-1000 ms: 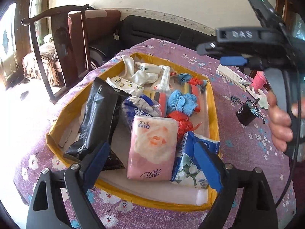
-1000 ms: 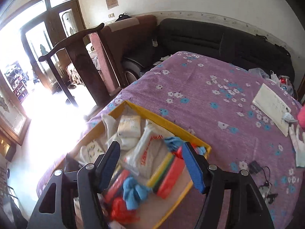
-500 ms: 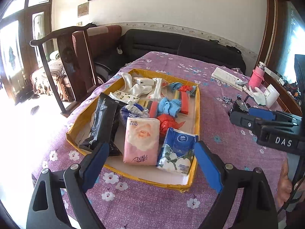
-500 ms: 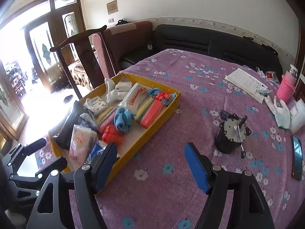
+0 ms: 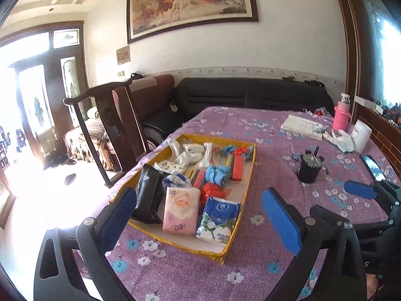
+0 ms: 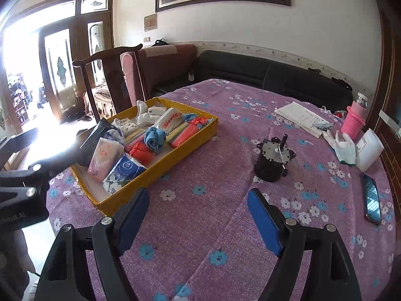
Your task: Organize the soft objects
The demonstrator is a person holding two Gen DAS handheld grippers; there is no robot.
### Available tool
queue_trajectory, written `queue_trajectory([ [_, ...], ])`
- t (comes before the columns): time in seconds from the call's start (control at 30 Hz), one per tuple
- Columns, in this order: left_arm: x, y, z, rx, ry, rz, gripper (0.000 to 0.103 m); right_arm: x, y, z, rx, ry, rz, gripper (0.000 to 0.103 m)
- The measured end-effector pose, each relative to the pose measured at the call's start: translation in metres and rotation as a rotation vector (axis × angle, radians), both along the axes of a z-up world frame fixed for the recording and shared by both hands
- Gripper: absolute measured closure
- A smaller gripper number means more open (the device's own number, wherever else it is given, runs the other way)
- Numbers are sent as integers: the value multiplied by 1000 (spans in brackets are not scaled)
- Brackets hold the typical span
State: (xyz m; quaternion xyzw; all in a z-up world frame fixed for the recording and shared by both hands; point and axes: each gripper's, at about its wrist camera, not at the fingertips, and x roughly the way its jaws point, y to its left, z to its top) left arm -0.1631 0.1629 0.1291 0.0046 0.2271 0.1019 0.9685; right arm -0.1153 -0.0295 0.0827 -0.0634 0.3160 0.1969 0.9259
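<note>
Many soft packs and cloths (image 5: pixel 198 175) fill yellow tray (image 5: pixel 250 175)

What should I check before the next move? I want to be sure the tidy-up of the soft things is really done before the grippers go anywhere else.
1. Left gripper free of load: ok, jaws opening, nothing between them.
2. Right gripper free of load: ok, jaws opening over bare tablecloth.
3. Soft items inside the yellow tray: ok for the tissue packs, blue cloth and socks.
4. White glove lies outside the tray: not ok if it counts as a soft item.
5. Path clear of the black motor and phone: ok, both apart from the grippers.
</note>
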Motion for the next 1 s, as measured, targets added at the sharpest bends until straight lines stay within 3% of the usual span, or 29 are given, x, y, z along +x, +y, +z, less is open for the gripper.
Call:
queue_trajectory([
  [0.17, -36, 4, 28, -21, -247, 63, 0, -9, -25, 2, 55, -19, -44, 16],
  [0.23, -42, 12, 38, -5, -304, 77, 0, -12, -34, 0, 57, -29, -67, 15],
  [0.3, -30, 24, 41, 18, -254, 79, 0, -13, -45, -3, 61, -30, -89, 14],
  [0.43, 26, 66, 14, 30, 29, 151, 0, -13, -72, -8, 95, -19, -136, 14],
  [0.57, 74, 94, -29, 58, 240, 225, 0, -8, -96, -16, 155, 22, -179, 14],
  [0.67, 103, 89, -53, 142, 315, 241, 0, -5, -104, -19, 183, 46, -193, 14],
  [0.77, 131, 69, -80, 258, 409, 184, 0, -5, -105, -20, 185, 54, -194, 14],
  [0.87, 139, 56, -71, 308, 410, 140, 0, -5, -105, -19, 169, 52, -197, 14],
  [0.93, 139, 53, -50, 287, 345, 135, 0, -6, -107, -18, 161, 47, -206, 14],
  [1.0, 147, 48, -33, 333, 299, 146, 0, -5, -110, -18, 167, 50, -217, 14],
])
